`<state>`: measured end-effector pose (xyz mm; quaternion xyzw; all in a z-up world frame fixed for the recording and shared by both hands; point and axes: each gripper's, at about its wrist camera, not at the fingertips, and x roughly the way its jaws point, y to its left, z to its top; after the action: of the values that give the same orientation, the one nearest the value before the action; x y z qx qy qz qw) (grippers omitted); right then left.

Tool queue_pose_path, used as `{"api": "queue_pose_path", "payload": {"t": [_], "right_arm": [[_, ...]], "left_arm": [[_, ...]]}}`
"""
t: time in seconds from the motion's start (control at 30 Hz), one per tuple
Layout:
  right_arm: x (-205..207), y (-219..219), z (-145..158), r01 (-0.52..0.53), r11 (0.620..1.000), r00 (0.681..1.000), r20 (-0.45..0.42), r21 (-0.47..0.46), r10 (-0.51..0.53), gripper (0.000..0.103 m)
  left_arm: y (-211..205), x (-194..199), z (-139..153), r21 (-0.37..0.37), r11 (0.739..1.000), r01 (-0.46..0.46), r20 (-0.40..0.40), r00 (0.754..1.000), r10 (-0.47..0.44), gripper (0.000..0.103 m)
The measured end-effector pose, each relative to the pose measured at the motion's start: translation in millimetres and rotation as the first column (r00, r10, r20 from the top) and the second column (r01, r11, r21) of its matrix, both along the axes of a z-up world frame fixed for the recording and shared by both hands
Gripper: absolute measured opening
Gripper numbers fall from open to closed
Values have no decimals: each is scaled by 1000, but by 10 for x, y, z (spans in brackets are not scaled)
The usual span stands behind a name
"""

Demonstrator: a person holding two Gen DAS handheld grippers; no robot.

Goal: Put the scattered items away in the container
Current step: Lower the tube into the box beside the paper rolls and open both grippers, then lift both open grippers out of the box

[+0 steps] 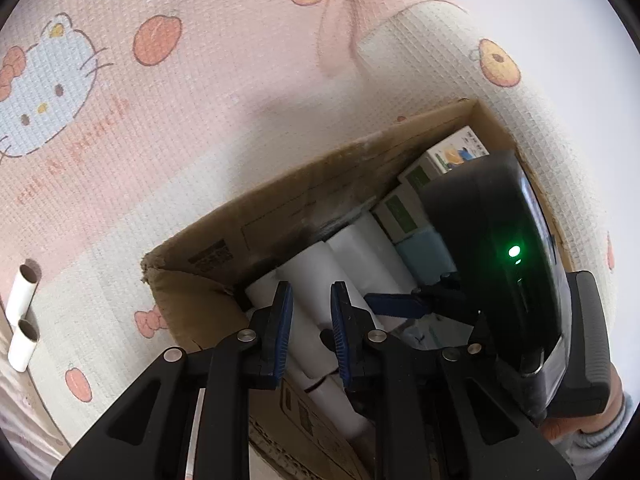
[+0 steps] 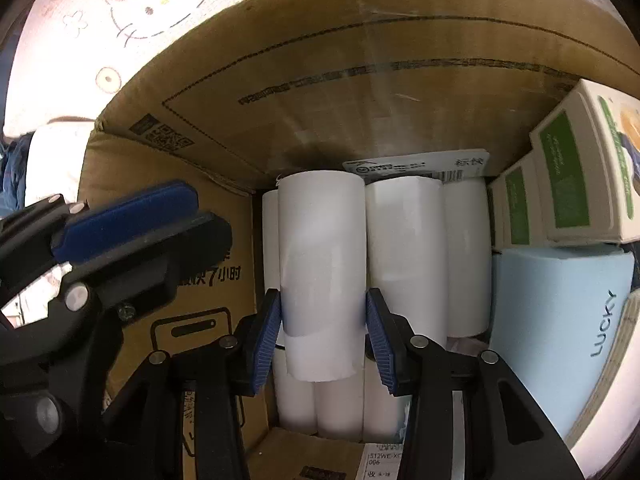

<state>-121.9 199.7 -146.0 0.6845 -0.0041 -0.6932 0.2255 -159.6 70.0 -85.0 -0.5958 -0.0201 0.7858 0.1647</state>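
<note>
I hold 1 white roll (image 2: pixel 322 264) in the right gripper (image 2: pixel 320 320) above the cardboard box (image 2: pixel 360 92); the left gripper (image 1: pixel 311 320), jaws narrow, looks empty. Next: lower, release.

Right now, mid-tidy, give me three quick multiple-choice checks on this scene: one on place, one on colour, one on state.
1. Where is the roll held by the right gripper?
A. over the cardboard box
B. on the mat
C. on a shelf

2. What colour is the LUCKY pack?
A. red
B. light blue
C. black

3. What is between the pads of the left gripper?
A. a green-labelled carton
B. a cardboard tube
C. nothing

Answers:
1 A, the white roll hangs above rolls lying in the box.
2 B, its face is pale blue.
3 C, the gap shows only box contents below.
</note>
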Motion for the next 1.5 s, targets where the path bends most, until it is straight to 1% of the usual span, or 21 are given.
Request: {"api": "queue_pose_path", "payload": {"t": [0.03,0.13,0.2,0.23,0.27,0.33,0.4,0.43,0.5,0.63,0.7,0.83,0.9,1.03,1.2,1.33,1.37,1.43,1.5], "right_arm": [[15,15,21,7,1000,1000,-3,1,-7,40],[69,88,132,24,1000,999,-26,-2,-24,40],[131,159,242,32,999,998,-56,-9,-33,40],[157,195,283,45,999,997,-67,-5,-45,39],[188,239,315,61,998,996,-69,-2,-61,31],[248,320,327,90,996,995,-39,-2,-90,16],[291,351,299,93,995,996,0,-45,-93,15],[310,358,273,100,994,995,14,-54,-99,15],[333,342,209,104,993,994,25,-49,-103,15],[325,325,105,130,990,991,42,-49,-128,15],[306,326,82,145,988,989,50,-55,-142,15],[261,309,-36,164,985,984,82,-44,-160,15],[261,338,-71,188,980,978,104,-62,-181,15],[291,360,-90,207,976,974,107,-64,-200,15],[363,423,-130,279,957,955,122,-75,-269,15],[415,451,-140,311,947,945,130,-74,-300,15],[424,451,-129,304,950,948,128,-76,-293,15],[456,475,-76,296,953,952,103,-69,-288,15],[505,511,39,289,955,957,53,-59,-286,15]], "left_arm": [[-4,11,20,11,1000,12,-4,1000,-12,22],[25,28,39,-5,1000,27,-18,999,-27,22],[64,15,16,-16,999,47,-3,999,-47,22],[87,2,-17,-12,999,52,19,998,-52,21],[103,0,-35,-4,998,57,35,998,-57,21],[159,-32,-96,6,997,74,74,994,-74,20],[210,-77,-186,-24,997,68,97,993,-65,18],[228,-96,-216,-43,997,59,94,994,-55,16],[238,-137,-266,-60,997,47,100,994,-41,14],[233,-255,-360,-43,999,22,143,990,-16,12],[223,-310,-390,-36,999,7,146,989,-1,12],[215,-387,-465,-64,998,-18,147,989,28,11],[223,-404,-479,-75,997,-23,151,988,34,11],[235,-450,-518,-97,994,-39,144,988,53,11],[203,-467,-487,-117,990,-75,117,989,89,9],[191,-475,-469,-102,992,-73,139,986,87,9],[194,-478,-477,-98,993,-72,148,985,86,9],[210,-504,-493,-107,992,-68,160,983,85,9],[232,-544,-540,-114,990,-85,178,979,104,9]]}}
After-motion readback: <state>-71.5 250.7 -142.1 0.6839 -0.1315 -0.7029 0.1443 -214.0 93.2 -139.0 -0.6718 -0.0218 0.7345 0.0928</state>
